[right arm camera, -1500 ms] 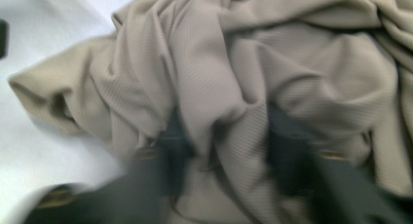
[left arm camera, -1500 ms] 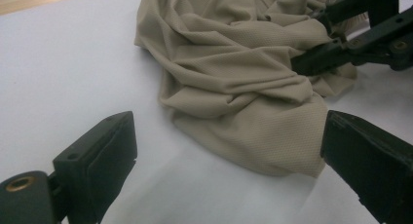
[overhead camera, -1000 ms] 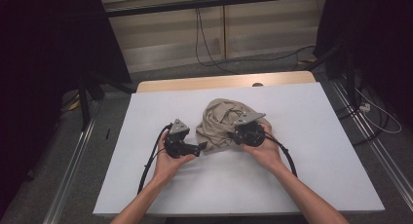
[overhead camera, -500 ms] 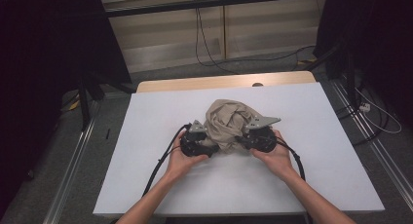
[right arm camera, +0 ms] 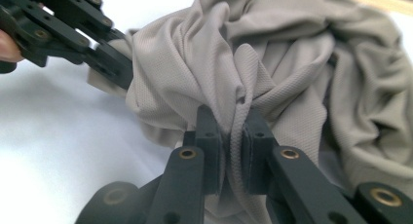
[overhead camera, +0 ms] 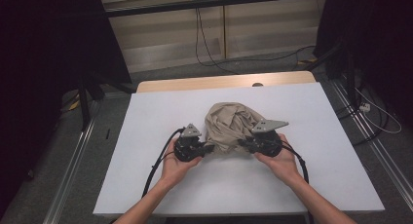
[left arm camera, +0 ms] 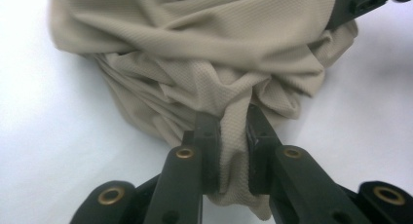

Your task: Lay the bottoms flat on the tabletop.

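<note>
A person's forearms are entering from the near edge of the white worktop (overhead camera: 146, 136), each hand carrying a two-jaw gripper toward the middle of the surface. The left gripper (overhead camera: 208, 148) is pointing inward at the near left side of a crumpled beige cloth (overhead camera: 229, 126); its jaws have just been closing, and in the left gripper view the left gripper (left arm camera: 233, 136) is clamping a gathered fold at the cloth's (left arm camera: 204, 53) lower hem, the fabric squeezed between both pads and hanging out below them. The right gripper (overhead camera: 245, 143) is facing it from the opposite side, its jaws likewise clenched; in the right gripper view the right gripper (right arm camera: 233, 134) is pinching a vertical ridge of the cloth (right arm camera: 302, 63), with the left gripper's (right arm camera: 119, 68) black jaws biting into the fabric's far side at upper left. The cloth is lying bunched in a rounded heap about midway between the worktop's left and right edges, slightly nearer the far edge than the grippers, and is touching the surface between the two tools. Cables are trailing from both grippers back toward the near edge. Beyond the white worktop a strip of bare wood (overhead camera: 224, 82) is showing along the far edge.
</note>
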`<state>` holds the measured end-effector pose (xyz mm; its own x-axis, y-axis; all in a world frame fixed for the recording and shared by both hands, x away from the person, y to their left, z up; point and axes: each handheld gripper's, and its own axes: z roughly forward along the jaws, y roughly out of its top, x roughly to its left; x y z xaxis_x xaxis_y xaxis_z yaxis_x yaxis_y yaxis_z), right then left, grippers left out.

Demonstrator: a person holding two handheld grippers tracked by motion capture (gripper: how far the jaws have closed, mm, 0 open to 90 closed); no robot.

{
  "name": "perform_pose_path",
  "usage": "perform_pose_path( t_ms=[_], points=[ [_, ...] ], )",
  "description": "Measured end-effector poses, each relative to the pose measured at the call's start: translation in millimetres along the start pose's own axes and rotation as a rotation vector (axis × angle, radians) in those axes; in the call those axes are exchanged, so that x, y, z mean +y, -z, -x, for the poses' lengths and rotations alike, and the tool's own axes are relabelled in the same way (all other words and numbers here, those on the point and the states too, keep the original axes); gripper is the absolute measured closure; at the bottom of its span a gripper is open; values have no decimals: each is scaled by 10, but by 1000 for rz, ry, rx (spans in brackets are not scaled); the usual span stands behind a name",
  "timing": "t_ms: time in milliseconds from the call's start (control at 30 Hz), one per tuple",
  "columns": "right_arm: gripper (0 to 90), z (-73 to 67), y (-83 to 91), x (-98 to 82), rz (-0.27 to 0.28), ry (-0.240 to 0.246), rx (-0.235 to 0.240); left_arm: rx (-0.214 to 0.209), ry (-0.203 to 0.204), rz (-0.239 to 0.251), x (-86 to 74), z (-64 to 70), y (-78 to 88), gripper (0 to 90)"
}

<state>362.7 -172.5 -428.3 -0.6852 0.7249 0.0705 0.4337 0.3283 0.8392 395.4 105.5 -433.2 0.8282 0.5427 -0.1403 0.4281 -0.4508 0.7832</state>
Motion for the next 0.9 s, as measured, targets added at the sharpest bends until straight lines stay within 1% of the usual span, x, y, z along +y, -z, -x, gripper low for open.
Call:
perform_pose_path(
  t_ms=[33, 133, 167, 267, 300, 333, 400, 467, 500, 533, 600, 667, 767, 800, 833, 867, 900],
  points=[
    [833, 10, 52, 26, 22, -3, -6, 5, 5, 14, 5, 0, 34, 797],
    [841, 46, 167, 83, 57, -5, -16, 9, 26, 50, 21, -19, 136, 798],
    [845, 65, 215, 104, 69, -5, -22, 4, 38, 57, 29, -33, 168, 798],
    [852, 144, 370, 161, 93, -9, -85, 15, 48, 78, 45, -65, 239, 798],
    [853, 178, 421, 175, 109, -18, -90, 16, 61, 83, 48, -75, 266, 798],
    [854, 209, 474, 186, 124, -25, -98, 21, 65, 89, 49, -84, 287, 798],
    [855, 258, 573, 193, 154, -36, -106, 22, 84, 108, 45, -101, 351, 799],
    [856, 287, 646, 176, 169, -44, -114, 16, 107, 115, 26, -100, 401, 798],
    [856, 300, 681, 152, 173, -49, -120, 12, 111, 115, 9, -86, 416, 798],
    [856, 300, 698, 120, 168, -55, -117, 6, 108, 110, -16, -56, 426, 798],
    [856, 277, 709, 29, 145, -52, -110, -8, 80, 87, -80, 23, 442, 798],
    [856, 232, 722, -71, 120, -50, -96, -23, 63, 69, -128, 84, 469, 798],
    [856, 156, 750, -199, 93, -46, -68, -52, 56, 59, -192, 187, 536, 797],
    [857, 117, 764, -250, 84, -48, -50, -62, 55, 60, -210, 212, 550, 798],
    [856, 91, 768, -281, 74, -49, -41, -63, 47, 50, -240, 261, 569, 797],
    [856, 44, 770, -332, 54, -42, -26, -56, 45, 45, -264, 292, 579, 797],
    [856, 14, 774, -362, 44, -43, -16, -70, 52, 33, -306, 341, 591, 797]
  ],
)
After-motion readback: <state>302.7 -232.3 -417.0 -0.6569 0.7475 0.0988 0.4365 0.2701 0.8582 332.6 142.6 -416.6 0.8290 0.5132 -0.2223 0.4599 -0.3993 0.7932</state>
